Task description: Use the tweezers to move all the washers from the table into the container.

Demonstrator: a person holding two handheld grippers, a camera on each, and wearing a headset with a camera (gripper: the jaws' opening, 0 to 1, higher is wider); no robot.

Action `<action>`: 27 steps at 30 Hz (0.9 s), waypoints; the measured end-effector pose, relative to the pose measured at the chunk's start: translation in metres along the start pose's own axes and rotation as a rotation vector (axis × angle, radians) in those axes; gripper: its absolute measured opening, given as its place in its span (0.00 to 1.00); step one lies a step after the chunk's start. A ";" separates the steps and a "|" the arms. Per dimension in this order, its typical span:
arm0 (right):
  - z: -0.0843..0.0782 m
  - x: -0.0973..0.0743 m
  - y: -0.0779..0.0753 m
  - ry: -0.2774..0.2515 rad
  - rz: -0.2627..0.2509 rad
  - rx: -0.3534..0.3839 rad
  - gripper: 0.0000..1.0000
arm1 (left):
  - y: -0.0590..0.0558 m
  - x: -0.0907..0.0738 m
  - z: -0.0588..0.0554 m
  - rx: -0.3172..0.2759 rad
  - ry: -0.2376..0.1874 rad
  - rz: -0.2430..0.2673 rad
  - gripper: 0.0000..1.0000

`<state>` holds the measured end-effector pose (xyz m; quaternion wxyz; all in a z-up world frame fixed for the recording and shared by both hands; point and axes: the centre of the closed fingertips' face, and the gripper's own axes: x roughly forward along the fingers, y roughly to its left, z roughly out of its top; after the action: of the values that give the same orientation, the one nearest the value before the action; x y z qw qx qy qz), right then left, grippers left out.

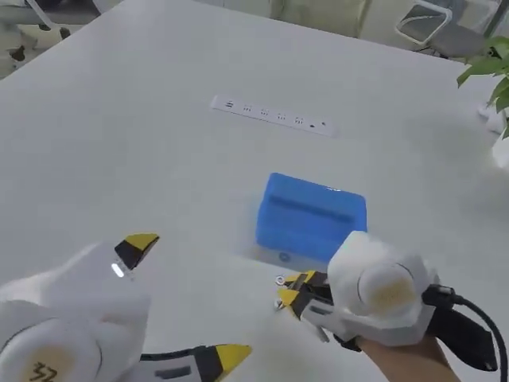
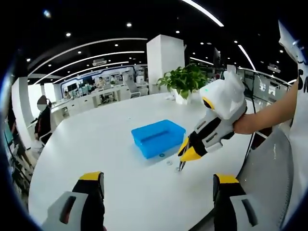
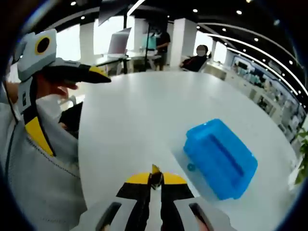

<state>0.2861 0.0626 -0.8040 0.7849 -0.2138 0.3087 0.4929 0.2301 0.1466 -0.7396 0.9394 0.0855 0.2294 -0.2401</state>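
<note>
A blue container (image 1: 310,219) sits on the white table (image 1: 159,159); it also shows in the left gripper view (image 2: 158,137) and the right gripper view (image 3: 221,159). My right gripper (image 1: 290,290) is shut on thin metal tweezers (image 3: 155,169), just in front of the container. The tweezers' tip (image 2: 179,167) points down at the table beside a small washer (image 2: 169,162). Another washer (image 2: 161,155) lies against the container's near wall (image 3: 191,167). My left gripper (image 1: 183,301) hovers open and empty at the front left (image 2: 158,179).
A white power strip (image 1: 270,115) lies on the table beyond the container. A potted plant (image 1: 489,72) stands at the right edge. Chairs stand past the far edge. A person stands far off in the room (image 2: 43,120).
</note>
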 end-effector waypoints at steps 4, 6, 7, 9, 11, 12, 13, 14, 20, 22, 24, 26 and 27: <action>0.010 -0.011 -0.007 -0.030 0.001 0.046 0.04 | -0.001 0.000 -0.001 -0.049 -0.030 0.003 0.99; 0.019 -0.019 -0.009 -0.045 -0.011 0.042 0.04 | -0.002 0.002 -0.005 -0.048 -0.029 0.007 0.99; 0.022 -0.022 -0.011 -0.049 -0.016 0.037 0.04 | -0.002 0.003 -0.006 -0.036 -0.027 0.011 0.99; 0.032 -0.028 -0.018 -0.065 -0.029 0.034 0.04 | -0.002 0.005 -0.008 -0.003 -0.021 0.028 0.99; 0.044 -0.034 -0.025 -0.091 -0.043 0.034 0.04 | -0.008 0.006 -0.004 0.007 -0.025 0.026 0.99; 0.050 -0.037 -0.029 -0.109 -0.054 0.038 0.04 | -0.008 0.005 -0.004 0.009 -0.020 0.027 0.99; 0.057 -0.040 -0.034 -0.127 -0.065 0.042 0.04 | -0.007 0.005 -0.004 0.010 -0.016 0.028 0.99; 0.063 -0.041 -0.038 -0.141 -0.074 0.044 0.04 | -0.005 0.005 -0.006 0.002 -0.011 0.030 0.99; 0.092 -0.040 -0.069 -0.213 -0.144 0.096 0.04 | -0.003 0.006 -0.014 -0.038 0.006 0.003 0.99; 0.095 -0.032 -0.076 -0.220 -0.150 0.130 0.04 | -0.002 0.007 -0.018 -0.022 0.029 0.016 0.99; 0.094 -0.021 -0.084 -0.213 -0.162 0.156 0.04 | 0.003 0.006 -0.017 -0.013 0.025 0.045 0.99; 0.090 -0.011 -0.091 -0.203 -0.176 0.167 0.04 | 0.006 0.006 -0.016 -0.030 0.016 0.054 0.99; 0.089 -0.005 -0.093 -0.198 -0.179 0.177 0.04 | 0.007 0.006 -0.017 -0.033 0.017 0.056 0.99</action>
<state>0.3934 0.0770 -0.7339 0.8680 -0.1205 0.2517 0.4107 0.2312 0.1545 -0.7566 0.9451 0.0783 0.2386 -0.2091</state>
